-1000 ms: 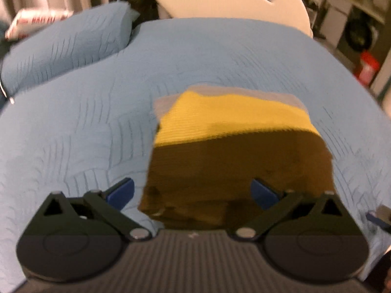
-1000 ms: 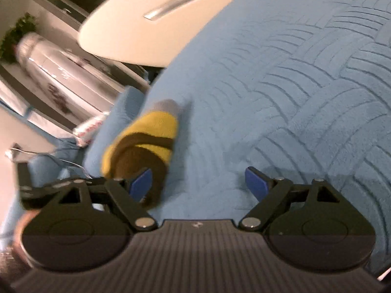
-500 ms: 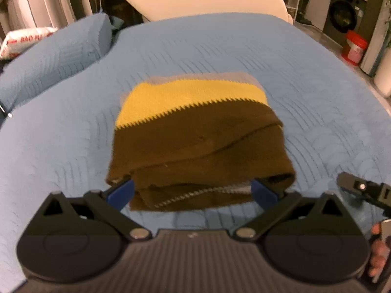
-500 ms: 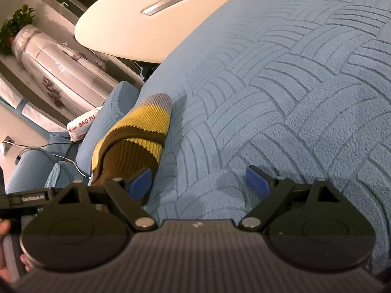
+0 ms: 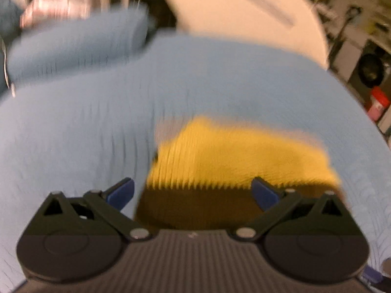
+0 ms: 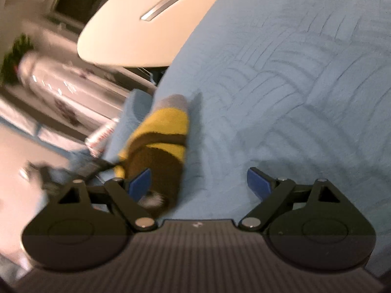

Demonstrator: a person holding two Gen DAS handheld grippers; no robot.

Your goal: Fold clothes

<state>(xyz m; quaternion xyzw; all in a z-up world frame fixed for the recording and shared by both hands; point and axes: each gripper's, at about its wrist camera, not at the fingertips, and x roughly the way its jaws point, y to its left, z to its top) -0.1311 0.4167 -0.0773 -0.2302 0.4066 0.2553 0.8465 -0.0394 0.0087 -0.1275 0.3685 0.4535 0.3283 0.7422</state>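
Left wrist view (blurred): left gripper (image 5: pixel 193 191) jaws spread, over folded yellow-brown sweater (image 5: pixel 234 161) lying on blue bed cover (image 5: pixel 97 127). Right wrist view: right gripper (image 6: pixel 199 183) jaws spread, nothing between; sweater (image 6: pixel 161 144) lies at left.

Left tongs (image 5: pixel 193 191) dropped closer over sweater (image 5: pixel 234 156)

This is a bedroom in a home: a bed (image 5: pixel 220 85) under a quilted blue cover, a matching pillow (image 5: pixel 73 48), a pale rounded headboard (image 5: pixel 232 7) behind. A washing machine (image 5: pixel 369 68) stands far right.
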